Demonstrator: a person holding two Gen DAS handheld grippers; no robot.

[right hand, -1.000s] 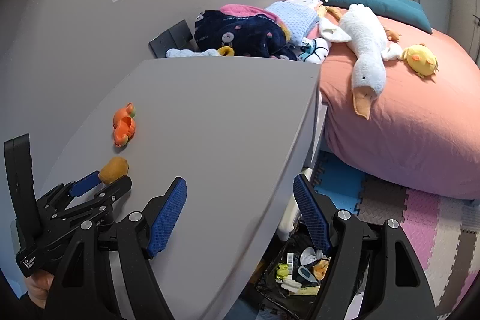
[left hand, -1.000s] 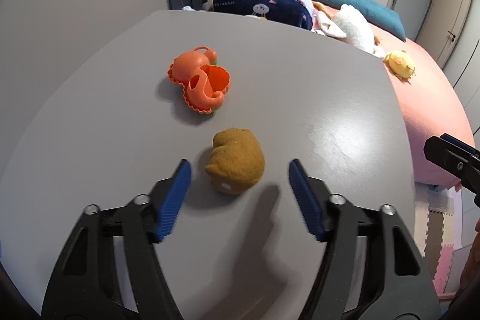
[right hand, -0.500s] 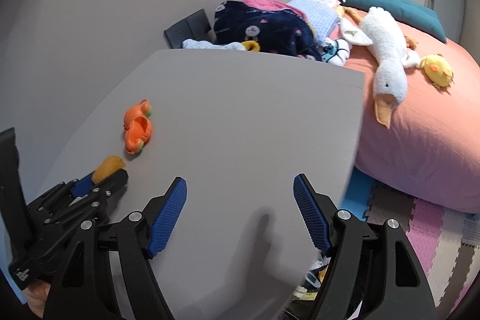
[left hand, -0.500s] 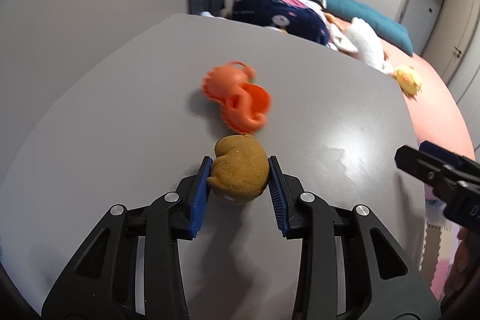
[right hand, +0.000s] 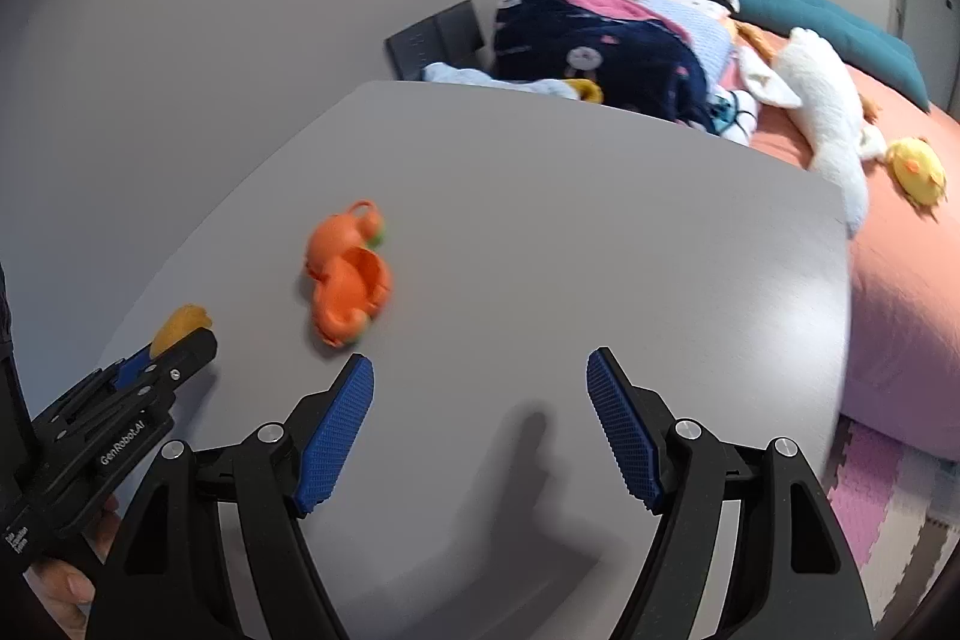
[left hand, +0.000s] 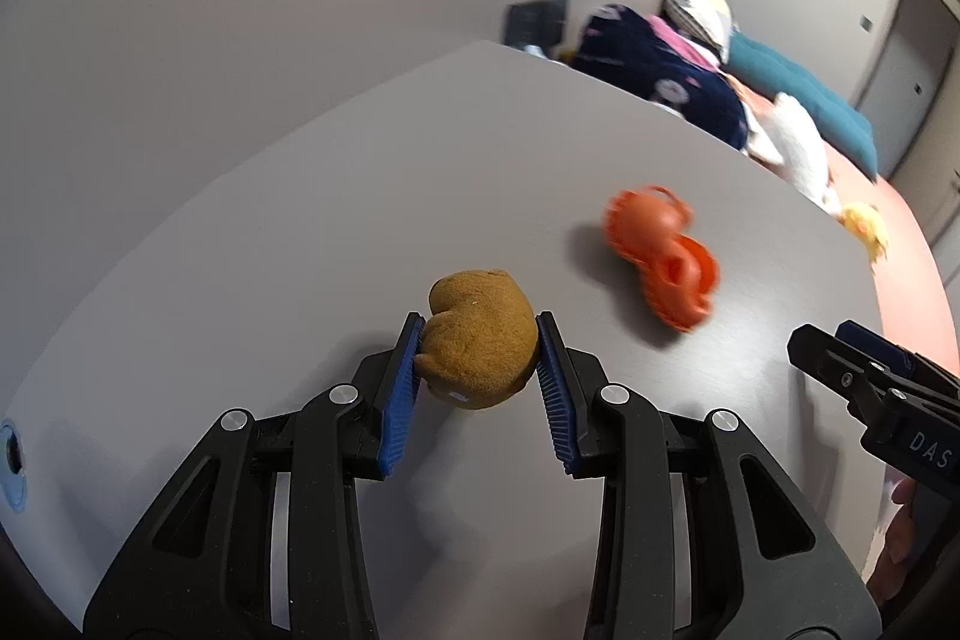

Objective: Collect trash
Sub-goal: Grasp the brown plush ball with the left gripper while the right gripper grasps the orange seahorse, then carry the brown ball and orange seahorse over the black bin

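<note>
Left claw [left hand: 477, 370] clamped on brown lump [left hand: 480, 346], frame centre, evidently for binning. Right claw [right hand: 480, 436] apart, empty, lower frame. Orange toy [right hand: 348, 274] loose on table [right hand: 600, 250], left of centre.

Beyond the grey bench [right hand: 600, 220] lies a coral-covered bed [right hand: 912, 280] bearing a white plush goose [right hand: 822, 112], a yellow plush chick [right hand: 915, 169], a navy blanket [right hand: 600, 46] and a teal pillow [right hand: 840, 22].

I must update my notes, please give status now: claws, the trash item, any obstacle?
Left claw shut on brown plush lump. Right claw open, empty, over table. Orange toy nearby, not blocking.
</note>
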